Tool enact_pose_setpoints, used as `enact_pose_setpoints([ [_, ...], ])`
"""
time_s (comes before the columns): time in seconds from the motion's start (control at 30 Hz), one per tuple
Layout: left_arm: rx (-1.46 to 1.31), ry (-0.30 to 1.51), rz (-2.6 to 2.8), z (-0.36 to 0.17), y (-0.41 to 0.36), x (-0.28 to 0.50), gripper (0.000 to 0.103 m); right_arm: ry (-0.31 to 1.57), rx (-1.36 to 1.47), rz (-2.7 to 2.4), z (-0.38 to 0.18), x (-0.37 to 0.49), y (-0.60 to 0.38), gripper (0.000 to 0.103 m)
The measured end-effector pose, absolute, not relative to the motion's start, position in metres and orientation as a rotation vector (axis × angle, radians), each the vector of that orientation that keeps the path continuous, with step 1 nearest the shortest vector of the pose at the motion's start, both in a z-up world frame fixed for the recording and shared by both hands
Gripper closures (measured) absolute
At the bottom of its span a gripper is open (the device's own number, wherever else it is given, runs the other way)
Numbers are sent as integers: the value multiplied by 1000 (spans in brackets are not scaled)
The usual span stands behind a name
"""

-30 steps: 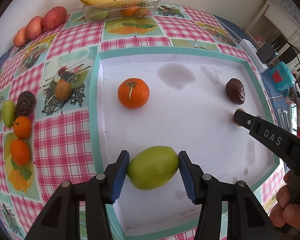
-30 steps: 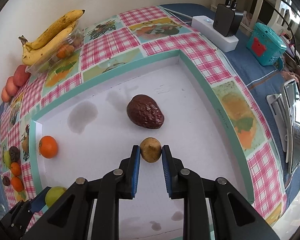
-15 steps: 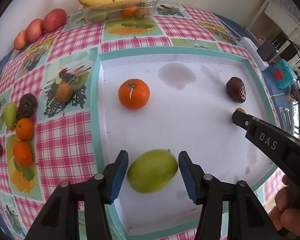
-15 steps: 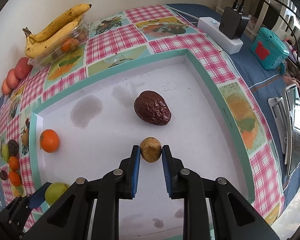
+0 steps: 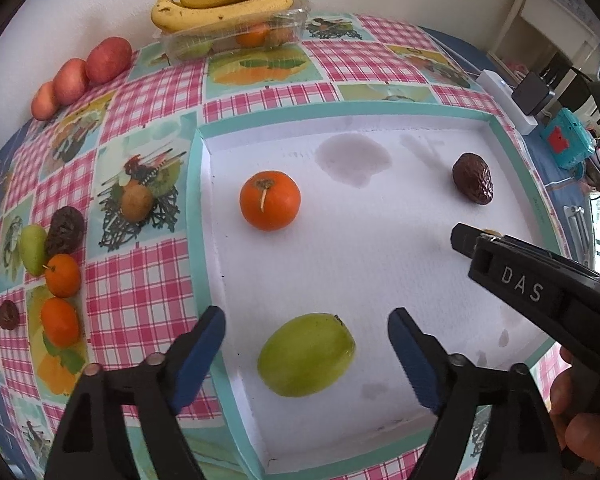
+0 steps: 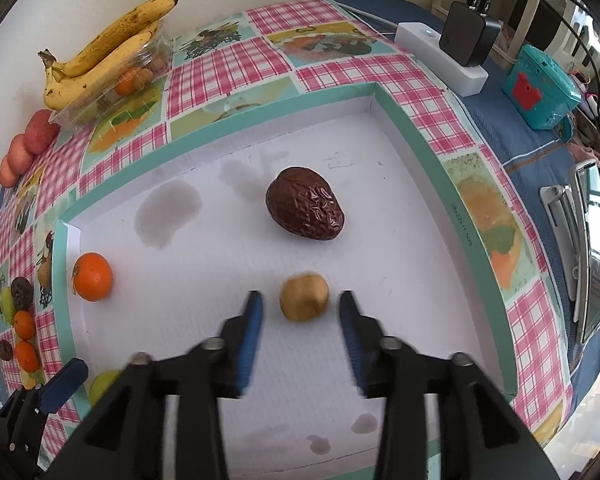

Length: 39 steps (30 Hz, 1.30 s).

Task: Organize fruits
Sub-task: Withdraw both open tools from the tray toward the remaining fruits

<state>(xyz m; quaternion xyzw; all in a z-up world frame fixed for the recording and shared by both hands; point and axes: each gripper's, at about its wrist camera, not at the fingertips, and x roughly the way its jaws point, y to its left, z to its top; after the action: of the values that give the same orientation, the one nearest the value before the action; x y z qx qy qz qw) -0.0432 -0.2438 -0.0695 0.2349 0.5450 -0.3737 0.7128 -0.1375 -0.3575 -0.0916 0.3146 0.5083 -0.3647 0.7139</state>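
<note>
Left hand-held gripper (image 5: 302, 354): jaws opening, pads clear of the green fruit (image 5: 306, 354) on both sides. The fruit lies released between them on the white tray (image 5: 380, 264) floor, near the tray's 7 o'clock corner. It is smooth, yellow-green and egg-shaped, with its long axis running about 2 to 8 o'clock in the left wrist view and a small dark stem end at 2.

Right hand-held gripper (image 6: 302, 318): jaws opening, slightly motion-blurred. The small brown fruit (image 6: 304, 297) sits between the pads, touching neither, down on the tray. It is round, dull tan and kiwi-like.

Other tray contents: an orange (image 5: 270, 200) at 11 o'clock from the green fruit, well apart; a wrinkled dark fruit (image 6: 305, 208) at 12 o'clock from the brown one, near but not touching.

Judgement: both placements look done. Any next pick turns on side. More fruit lies on the worktop (image 5: 140, 272) at the tray's 9 o'clock, outside the rim, nearer the left hand: oranges, a green one and dark ones. Bananas (image 5: 228, 0) on a clear box sit at 12.
</note>
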Motion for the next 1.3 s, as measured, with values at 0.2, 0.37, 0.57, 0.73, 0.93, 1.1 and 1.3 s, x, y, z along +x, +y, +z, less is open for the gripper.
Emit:
enact_pose_setpoints([
  [0.2,461,1145,-859,-48,-237,-41,0,1092,682,-814,-81,-139,-356,31],
  [0.37,429,1103,-845,-34,-230,-35,0,1016,637,-833,-62,-143,-353,13],
  [0.57,359,1054,-726,-21,-203,-2,0,980,624,-838,-57,-142,-353,8],
  [0.73,337,999,-561,-14,-167,34,0,964,610,-846,-55,-141,-351,8],
  [0.93,269,1001,-397,-10,-112,73,0,946,607,-788,-49,-128,-341,8],
  [1.1,229,986,-320,-2,-77,91,0,940,592,-654,-42,-102,-314,8],
  [1.3,194,963,-225,7,-36,109,0,950,525,-553,-35,-73,-277,8],
])
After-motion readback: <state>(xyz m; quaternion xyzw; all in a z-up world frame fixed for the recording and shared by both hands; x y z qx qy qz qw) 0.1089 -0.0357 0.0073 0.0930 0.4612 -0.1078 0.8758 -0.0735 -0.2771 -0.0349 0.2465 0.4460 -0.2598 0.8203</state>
